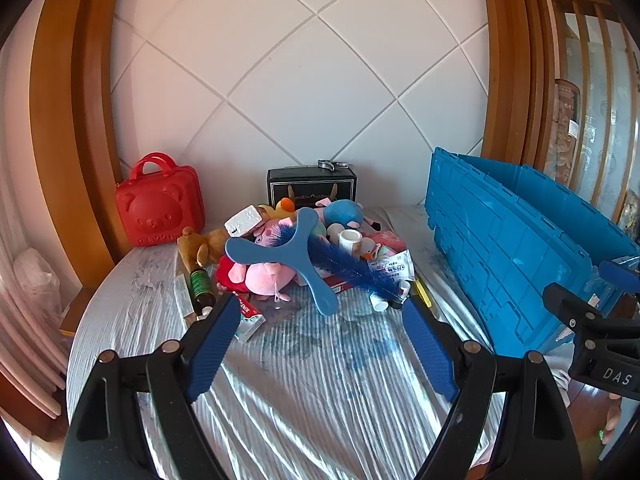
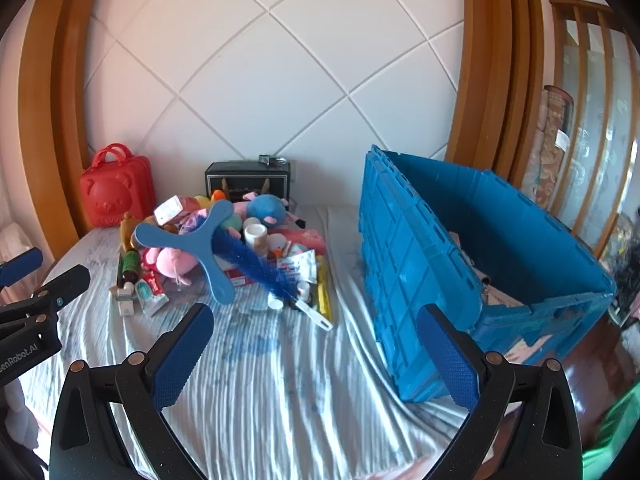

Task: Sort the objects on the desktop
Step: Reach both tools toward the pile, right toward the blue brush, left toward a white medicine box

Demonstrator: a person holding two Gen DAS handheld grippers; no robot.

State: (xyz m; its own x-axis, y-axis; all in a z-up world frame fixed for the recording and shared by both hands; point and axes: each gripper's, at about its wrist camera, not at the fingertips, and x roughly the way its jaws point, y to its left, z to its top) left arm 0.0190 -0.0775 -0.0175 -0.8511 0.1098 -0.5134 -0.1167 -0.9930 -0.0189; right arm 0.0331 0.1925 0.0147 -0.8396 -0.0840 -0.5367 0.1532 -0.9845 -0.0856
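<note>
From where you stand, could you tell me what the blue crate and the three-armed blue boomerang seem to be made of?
Blue crate: looks like rigid moulded plastic, semi-gloss; ribbed panels and soft highlights suggest it.
Blue boomerang: probably plastic or dense foam, matte; smooth even colour with rounded edges, though the look leaves it open.

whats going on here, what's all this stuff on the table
A person holds a two-finger gripper in each hand over a cloth-covered table, about to sort a heap of clutter. Both the left gripper and the right gripper hang with jaws open and empty, short of the pile. A blue three-armed boomerang lies on top of plush toys, with a blue bottle brush beside it. A blue crate stands to the right, and a red bear-face case sits at the back left.
</note>
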